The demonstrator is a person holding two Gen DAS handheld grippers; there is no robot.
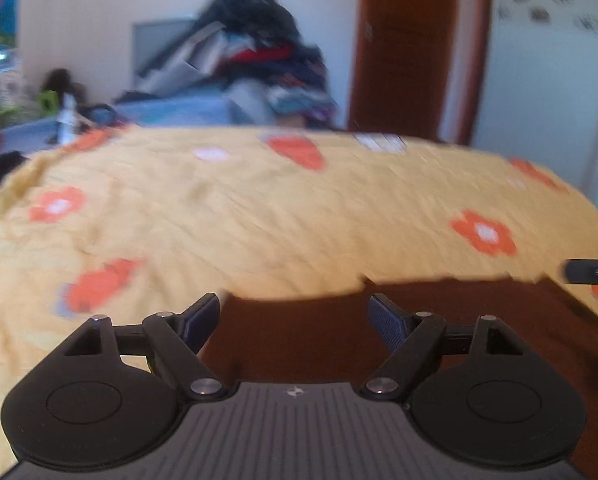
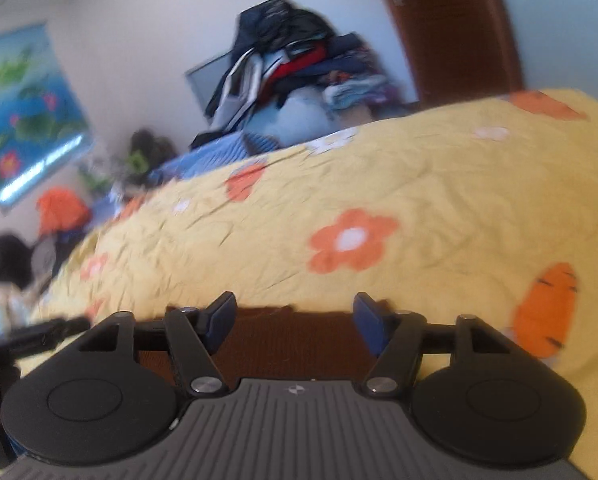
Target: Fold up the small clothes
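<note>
A dark brown garment (image 1: 439, 320) lies flat on a yellow bedsheet (image 1: 259, 208) with orange flowers. In the left wrist view my left gripper (image 1: 295, 314) is open, its blue-padded fingers just above the garment's near part. The tip of the other gripper (image 1: 591, 272) shows at the right edge. In the right wrist view my right gripper (image 2: 295, 318) is open over the same brown garment (image 2: 295, 340), close to its far edge. Neither gripper holds anything. Both views are blurred.
A heap of dark and red clothes (image 1: 259, 52) is piled beyond the bed's far edge. A brown door (image 1: 411, 48) stands at the right. A person with dark hair (image 2: 3, 272) sits at the far left of the right wrist view.
</note>
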